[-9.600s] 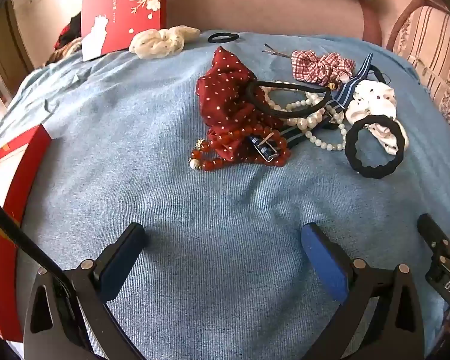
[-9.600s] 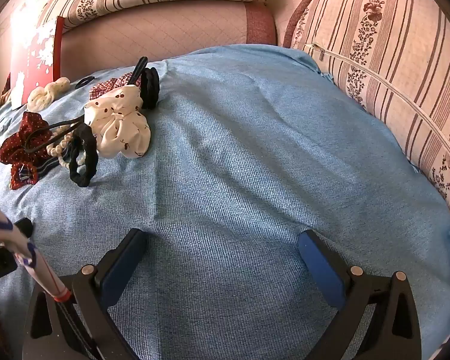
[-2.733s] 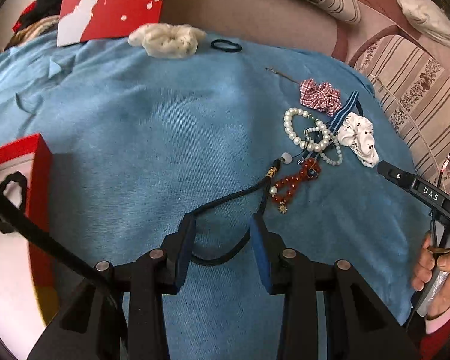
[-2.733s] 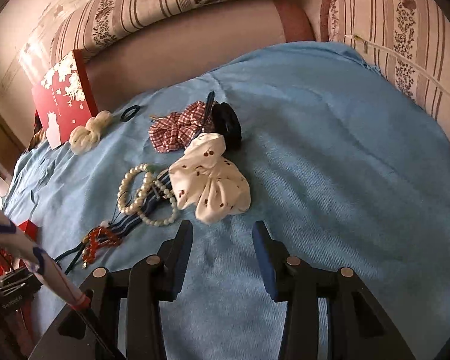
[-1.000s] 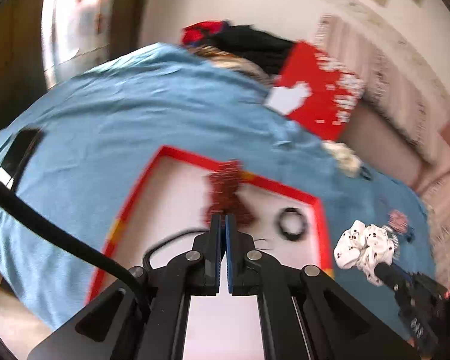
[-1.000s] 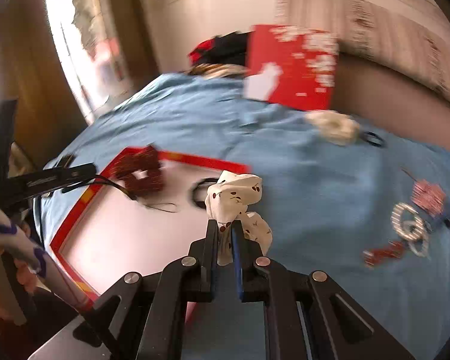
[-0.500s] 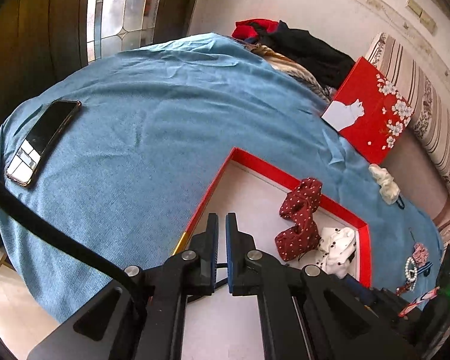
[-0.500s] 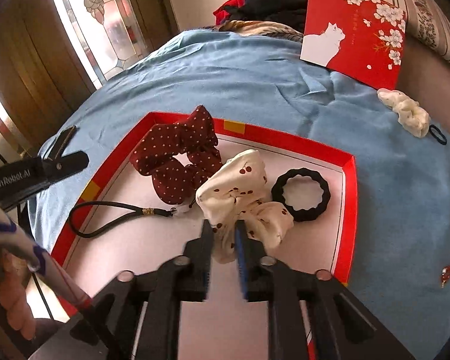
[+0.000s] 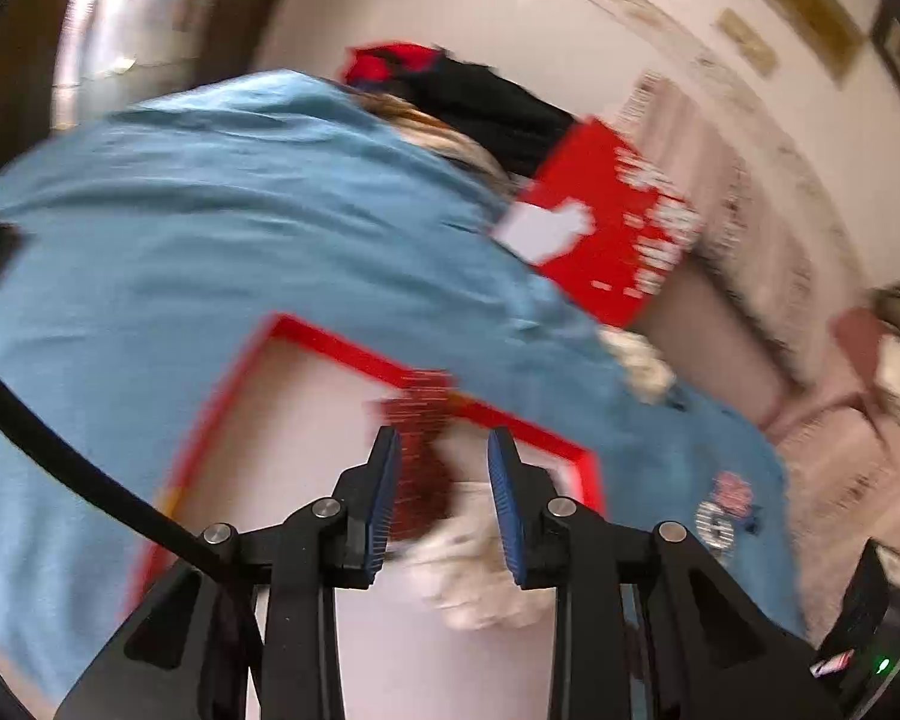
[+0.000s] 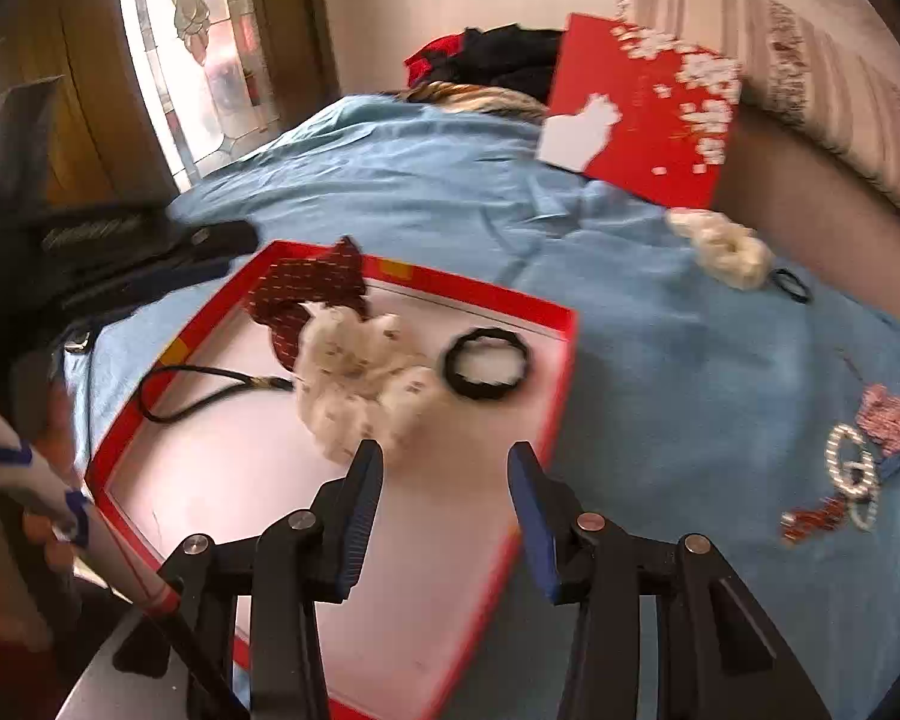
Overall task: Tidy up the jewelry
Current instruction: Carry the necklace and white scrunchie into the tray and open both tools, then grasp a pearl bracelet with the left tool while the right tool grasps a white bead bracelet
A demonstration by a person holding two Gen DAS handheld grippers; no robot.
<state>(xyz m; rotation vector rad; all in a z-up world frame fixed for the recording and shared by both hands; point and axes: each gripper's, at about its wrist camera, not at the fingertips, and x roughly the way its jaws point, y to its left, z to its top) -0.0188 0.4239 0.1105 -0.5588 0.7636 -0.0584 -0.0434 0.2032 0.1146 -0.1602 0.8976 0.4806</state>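
Blue blanket [image 10: 660, 312] covers the bed. Red-rimmed tray [image 10: 561, 324] on it holds white spotted scrunchie [image 10: 360, 372], red dotted scrunchie [image 10: 312, 288], black scrunchie [image 10: 486, 363], black cord [image 10: 192, 390]. Pearl bracelets [image 10: 852, 474] lie on the blanket, well apart from the tray. Right gripper [image 10: 444, 468] and left gripper [image 9: 441, 468]: fingers spread, empty, above the tray.

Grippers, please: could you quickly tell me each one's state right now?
Left gripper: open, holding nothing.
Right gripper: open, holding nothing.
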